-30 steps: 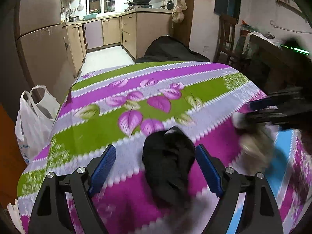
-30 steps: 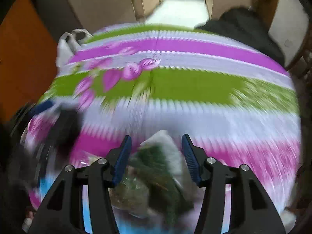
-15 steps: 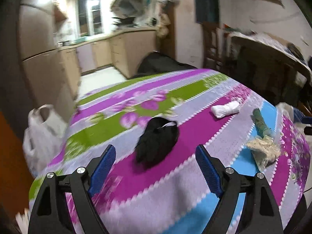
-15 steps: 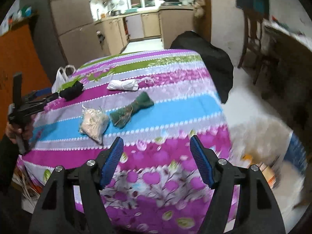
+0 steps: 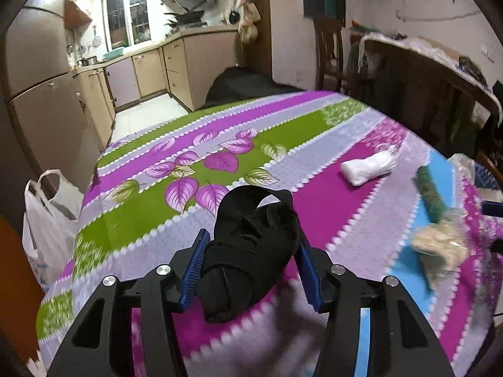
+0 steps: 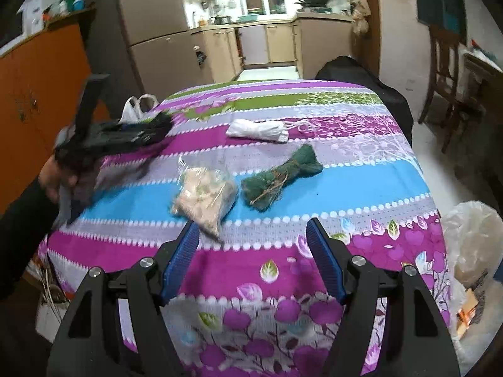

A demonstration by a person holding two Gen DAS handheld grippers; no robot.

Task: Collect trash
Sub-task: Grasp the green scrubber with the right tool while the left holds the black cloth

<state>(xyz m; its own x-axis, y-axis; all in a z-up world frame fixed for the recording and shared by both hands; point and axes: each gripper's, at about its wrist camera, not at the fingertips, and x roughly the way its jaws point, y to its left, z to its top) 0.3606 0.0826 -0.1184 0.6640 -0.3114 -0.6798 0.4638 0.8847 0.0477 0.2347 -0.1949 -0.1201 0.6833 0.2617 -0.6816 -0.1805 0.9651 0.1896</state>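
Trash is scattered over my tabletop, which wears a striped purple, green and blue cloth. In my left wrist view a black crumpled bag sits low in the centre of the frame, and my left gripper has its blue pads against both of its sides, pinching it. To the right in that frame lie a white wad, a dark green bundle and, blurred at the right edge, a clear bag of pale scraps. My right gripper is spread wide at the bottom of the right wrist view with nothing between its fingers, hanging over the near edge of the tabletop. Just beyond it the clear bag of pale scraps lies touching or nearly touching the dark green bundle, though I cannot tell which. The white wad lies farther back, apart from both. My left gripper shows smeared at the left of that frame. A white plastic bag hangs at the left edge of the left wrist view, beside the tabletop.
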